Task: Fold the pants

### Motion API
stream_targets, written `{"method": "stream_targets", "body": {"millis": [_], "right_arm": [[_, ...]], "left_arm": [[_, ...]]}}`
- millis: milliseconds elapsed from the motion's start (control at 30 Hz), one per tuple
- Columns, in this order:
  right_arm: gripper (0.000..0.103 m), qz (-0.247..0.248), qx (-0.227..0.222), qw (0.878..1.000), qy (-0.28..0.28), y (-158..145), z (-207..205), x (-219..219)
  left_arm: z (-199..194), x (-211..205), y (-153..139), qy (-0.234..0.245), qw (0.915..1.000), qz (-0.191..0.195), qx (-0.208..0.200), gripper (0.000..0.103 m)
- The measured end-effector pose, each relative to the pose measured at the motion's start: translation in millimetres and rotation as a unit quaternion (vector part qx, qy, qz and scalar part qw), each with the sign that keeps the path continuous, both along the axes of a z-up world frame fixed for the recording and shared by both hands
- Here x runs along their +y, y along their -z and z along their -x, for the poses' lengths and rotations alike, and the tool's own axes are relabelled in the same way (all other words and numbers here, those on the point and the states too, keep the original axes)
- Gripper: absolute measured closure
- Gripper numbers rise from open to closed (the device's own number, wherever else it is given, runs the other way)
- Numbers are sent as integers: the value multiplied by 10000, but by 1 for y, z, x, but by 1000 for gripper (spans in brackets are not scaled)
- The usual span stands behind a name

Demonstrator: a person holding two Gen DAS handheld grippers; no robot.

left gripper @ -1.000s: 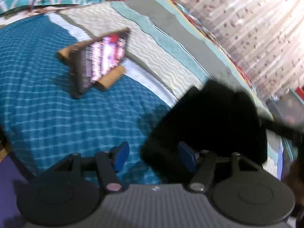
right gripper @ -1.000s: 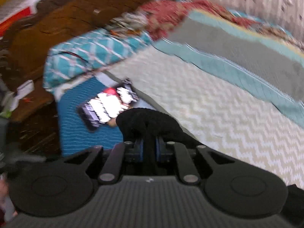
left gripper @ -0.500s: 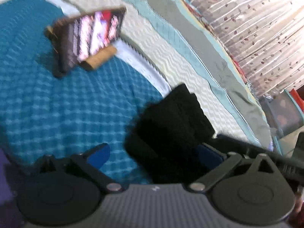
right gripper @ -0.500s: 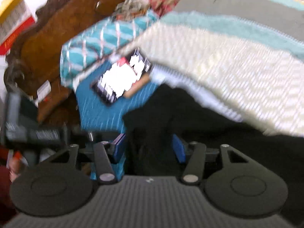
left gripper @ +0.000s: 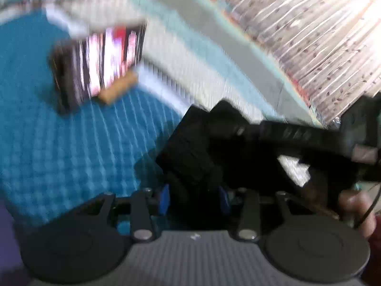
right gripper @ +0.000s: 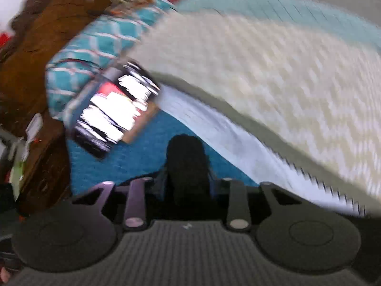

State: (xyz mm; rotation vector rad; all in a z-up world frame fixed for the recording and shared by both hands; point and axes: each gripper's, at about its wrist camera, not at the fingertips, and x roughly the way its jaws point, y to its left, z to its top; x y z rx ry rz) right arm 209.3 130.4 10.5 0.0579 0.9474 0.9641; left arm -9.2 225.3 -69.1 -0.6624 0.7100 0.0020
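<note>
The black pants (left gripper: 190, 147) lie folded in a thick bundle on the blue bedsheet (left gripper: 59, 147). My left gripper (left gripper: 194, 199) has its blue-padded fingers closed against the near edge of the bundle. The right gripper's body crosses the left wrist view (left gripper: 297, 133) over the pants. In the right wrist view a dark hump of the pants (right gripper: 187, 157) stands between the fingers of my right gripper (right gripper: 188, 186), which press on it. Both views are motion-blurred.
A lit phone (left gripper: 100, 64) leans on a wooden stand (left gripper: 116, 90) on the blue sheet, also in the right wrist view (right gripper: 114, 112). A cream zigzag blanket (right gripper: 262, 71) and a grey-teal quilt (left gripper: 214, 40) lie beyond. A wooden headboard (right gripper: 42, 35) stands left.
Both grippers were open half a second ago and have closed on the pants bundle. The right gripper has swung across the left wrist view.
</note>
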Motion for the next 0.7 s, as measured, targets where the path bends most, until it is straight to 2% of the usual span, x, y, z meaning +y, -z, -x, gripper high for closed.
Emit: {"method": "stream_targets", "body": {"millis": [67,133,167,200,233,267,367,433,500,567,633,700], "right_arm": [[71,-273,-567,9979,-168,-19,9,6],[70,-109,-772,9968,-188,-13,9,20],[67,91,-802,9966,-160,-2,6,26],[59,368,-685,9969,-112,13,3,32],[52,528,-533,9972,10,23,0,31],[47,464,-384,9980,181,25,-2,23],[43,-293,164,9980,529,9,-9,-26],[43,-487,25,9955,818,-10,-14,-70],[42,-389,-188,9914,1232,-22,-18,-120],[42,-50,-184,9838,1782,-20,-29,-171],[41,443,97,9708,2355,-9,-38,-215],[41,574,405,9651,2523,3,-40,-239]], "left_arm": [[5,-1,-6,-127,9992,-348,-142,65],[-2,0,2,-153,9992,-344,117,65],[-7,0,9,-154,9989,-283,330,65],[-10,1,15,-157,9984,-250,480,64],[-10,2,16,-140,9983,-239,507,62],[-7,3,14,-102,9985,-237,483,60],[3,10,4,-19,9988,-265,413,56],[15,14,-6,27,9993,-268,262,56],[24,14,-21,4,9995,-304,39,56],[23,6,-35,133,9991,-329,-216,56],[15,-9,-47,457,9974,-286,-485,55],[0,-34,-52,877,9938,-326,-597,53]]}}
